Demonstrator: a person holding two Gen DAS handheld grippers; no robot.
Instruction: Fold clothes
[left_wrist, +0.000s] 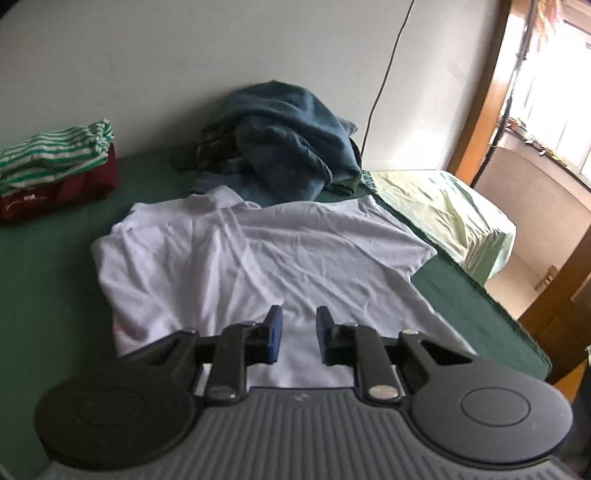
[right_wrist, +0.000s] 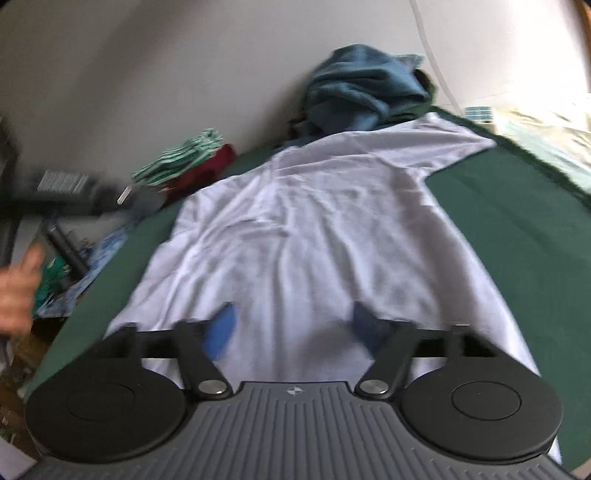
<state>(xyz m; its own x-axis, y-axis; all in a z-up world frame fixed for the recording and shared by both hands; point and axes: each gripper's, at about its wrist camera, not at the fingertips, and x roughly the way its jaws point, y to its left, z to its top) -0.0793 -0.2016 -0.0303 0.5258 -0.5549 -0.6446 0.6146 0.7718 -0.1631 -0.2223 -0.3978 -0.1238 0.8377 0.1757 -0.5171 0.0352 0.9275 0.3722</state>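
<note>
On the green bed (left_wrist: 55, 280) we've got a white shirt (left_wrist: 258, 251) spread flat, left gripper (left_wrist: 299, 334) narrowed with nothing pinched, right gripper (right_wrist: 291, 328) blurry but seemingly wide open and empty.

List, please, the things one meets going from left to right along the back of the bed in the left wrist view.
Striped green and white garment lying on a dark red garment → blue heap of clothes → black cable on the wall → pale green sheet → wooden door frame.
</note>
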